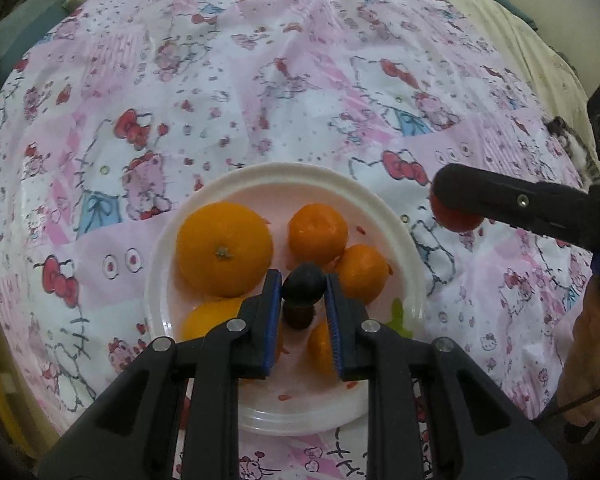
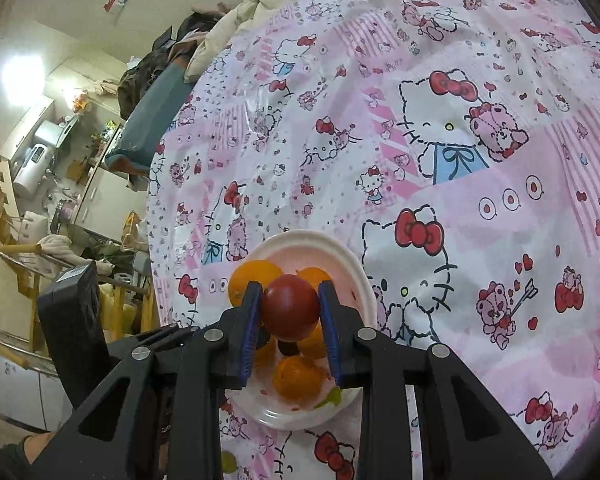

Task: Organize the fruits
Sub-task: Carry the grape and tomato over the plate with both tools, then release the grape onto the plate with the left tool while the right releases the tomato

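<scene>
Fruits mostly sit on the white plate (image 1: 380, 204): oranges, with the big orange (image 1: 224, 248) just left of the left gripper (image 1: 303, 286). It's clamped on a dark plum (image 1: 303, 282) above the plate. Right gripper (image 2: 290, 306) is clamped on a red tomato (image 2: 290, 306). Lower each into a free gap before releasing, so nothing rolls off.

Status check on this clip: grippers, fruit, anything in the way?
Left gripper shut on dark plum over white plate. Right gripper shut on red tomato, beside plate. Oranges crowd the plate; nothing else in the way.
</scene>
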